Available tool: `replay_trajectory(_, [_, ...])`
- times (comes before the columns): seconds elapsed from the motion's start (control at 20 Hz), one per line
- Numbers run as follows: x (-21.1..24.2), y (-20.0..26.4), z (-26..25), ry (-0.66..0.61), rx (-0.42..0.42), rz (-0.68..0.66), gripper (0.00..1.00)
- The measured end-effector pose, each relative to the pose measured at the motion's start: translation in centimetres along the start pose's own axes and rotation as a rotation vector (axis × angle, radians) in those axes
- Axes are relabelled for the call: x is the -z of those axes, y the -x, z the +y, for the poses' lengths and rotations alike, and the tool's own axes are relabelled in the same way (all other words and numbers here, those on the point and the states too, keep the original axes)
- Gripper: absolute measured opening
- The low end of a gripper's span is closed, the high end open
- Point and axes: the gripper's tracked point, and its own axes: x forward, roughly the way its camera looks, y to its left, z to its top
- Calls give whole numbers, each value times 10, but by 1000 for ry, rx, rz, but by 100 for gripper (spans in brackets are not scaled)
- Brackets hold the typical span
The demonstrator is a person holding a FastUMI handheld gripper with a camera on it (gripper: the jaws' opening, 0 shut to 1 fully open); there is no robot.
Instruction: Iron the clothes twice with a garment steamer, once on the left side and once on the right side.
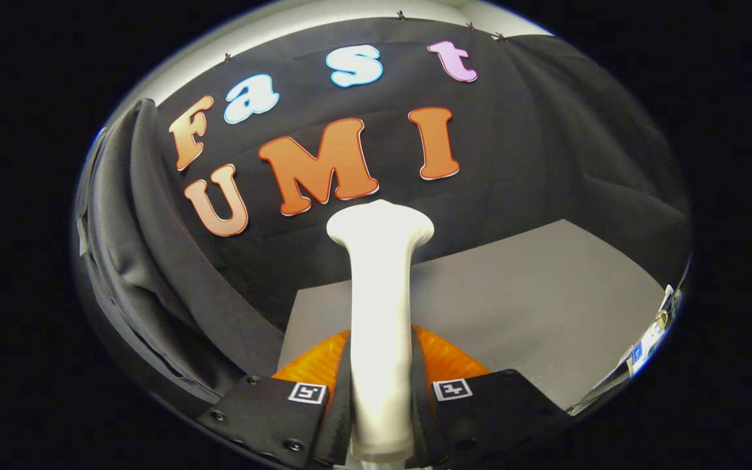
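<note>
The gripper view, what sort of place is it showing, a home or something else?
Most likely a staged recording booth, not a home: black cloth wall hung as a backdrop, and a plain grey table in front. The gripper has its jaws shut on a white garment steamer, held up ahead.

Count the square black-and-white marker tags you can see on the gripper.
2. One marker tag sits on the finger left of the white steamer handle; the other marker tag sits on the finger right of it. The gripper is shut on the handle.
</note>
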Motion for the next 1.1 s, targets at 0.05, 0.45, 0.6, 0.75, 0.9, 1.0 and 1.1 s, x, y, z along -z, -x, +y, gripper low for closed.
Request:
replay_trajectory(0.05, [-5,10,-1,20,5,-34,45])
replay_trajectory(0.45, [-16,127,20,86,59,-221,45])
replay_trajectory(0.6, [-13,172,35,95,79,-283,45])
replay_trajectory(0.75, [-9,210,53,98,96,-373,45])
replay_trajectory(0.9, [2,244,69,121,104,-421,45])
replay_trajectory(1.0, [7,265,81,134,100,-453,45])
replay_trajectory(1.1, [12,280,96,148,99,-460,45])
